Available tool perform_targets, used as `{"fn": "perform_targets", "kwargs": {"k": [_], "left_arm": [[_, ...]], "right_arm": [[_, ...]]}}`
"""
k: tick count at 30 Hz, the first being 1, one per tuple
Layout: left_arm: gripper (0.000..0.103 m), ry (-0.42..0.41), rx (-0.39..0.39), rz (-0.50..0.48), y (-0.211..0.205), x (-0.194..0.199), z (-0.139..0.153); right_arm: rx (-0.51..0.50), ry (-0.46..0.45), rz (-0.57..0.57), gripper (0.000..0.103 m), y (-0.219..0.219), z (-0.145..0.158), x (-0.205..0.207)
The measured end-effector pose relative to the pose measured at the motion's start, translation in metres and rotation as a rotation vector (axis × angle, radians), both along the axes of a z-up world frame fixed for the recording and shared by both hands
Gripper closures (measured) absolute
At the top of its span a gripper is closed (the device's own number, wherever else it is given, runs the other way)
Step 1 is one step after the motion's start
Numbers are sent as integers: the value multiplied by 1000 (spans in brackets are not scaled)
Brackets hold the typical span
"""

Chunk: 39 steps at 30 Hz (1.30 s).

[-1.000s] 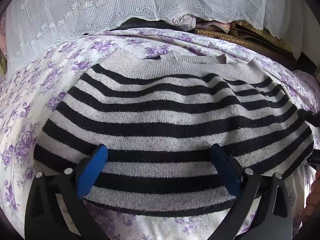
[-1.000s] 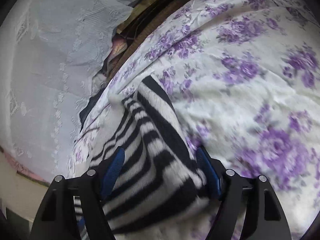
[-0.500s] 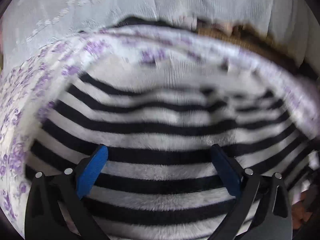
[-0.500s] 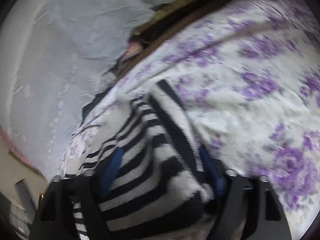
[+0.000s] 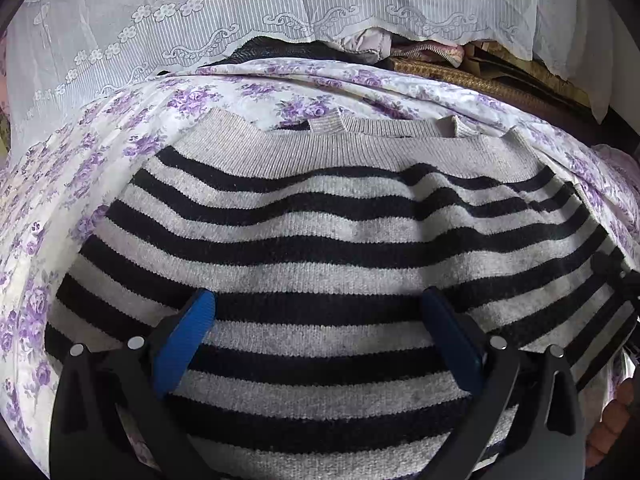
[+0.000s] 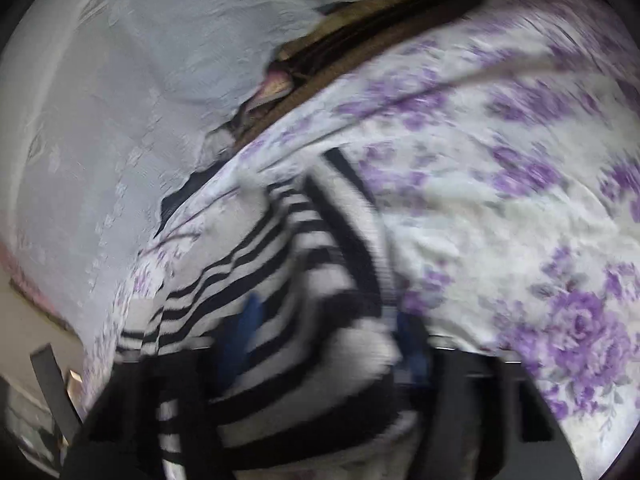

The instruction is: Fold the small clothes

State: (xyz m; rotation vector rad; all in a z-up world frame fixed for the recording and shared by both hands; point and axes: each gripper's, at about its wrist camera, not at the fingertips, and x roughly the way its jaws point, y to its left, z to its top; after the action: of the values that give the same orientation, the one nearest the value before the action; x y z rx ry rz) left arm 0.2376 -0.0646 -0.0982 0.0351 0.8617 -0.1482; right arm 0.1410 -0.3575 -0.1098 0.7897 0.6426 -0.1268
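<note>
The striped sweater (image 5: 320, 240) was found laid flat on the floral bedsheet (image 5: 80, 168), neckband toward the far side. The left gripper (image 5: 320, 320) was held over the lower body of the garment with its jaws spread wide; nothing was clamped. The right gripper (image 6: 324, 344) was seen over the sweater's bunched right edge; its jaws had just been closing, with striped knit between the blue pads, but through the motion blur it could not be told whether the pads pressed on it. For a clean fold, it was judged that the edge should be pinched through both layers and carried across level, with the left gripper steadying the body. A white lace curtain (image 5: 280, 12) was noted hanging behind the bed, with a woven mat (image 5: 460, 76) and bundled cloth beneath its hem.
</note>
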Motion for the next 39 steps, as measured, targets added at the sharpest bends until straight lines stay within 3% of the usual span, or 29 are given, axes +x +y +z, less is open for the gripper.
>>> {"fn": "perform_targets", "kwargs": {"k": [2,10,18,26,34,39], "left_arm": [[4,0,0,0,0,0,0],[4,5,-15,-16,3,-3,3],[4,14,-16,4,19,-6,16],[4,35,-70,-64,-2,0,32],[4,92,-11,-61,-41,46,29],[4,101,-38,-73,-42,56,22]], "right_arm": [[51,-18,6,68,-6,-3,-1],[71,-36,8,71,-6,-4,0],[-70,-83,9,74,15,28,-13],[-162,-148,52,75,49,61,-17],[-203,-162,110,75,70,72,-16],[-238,-167,162,75,84,74,-17]]}}
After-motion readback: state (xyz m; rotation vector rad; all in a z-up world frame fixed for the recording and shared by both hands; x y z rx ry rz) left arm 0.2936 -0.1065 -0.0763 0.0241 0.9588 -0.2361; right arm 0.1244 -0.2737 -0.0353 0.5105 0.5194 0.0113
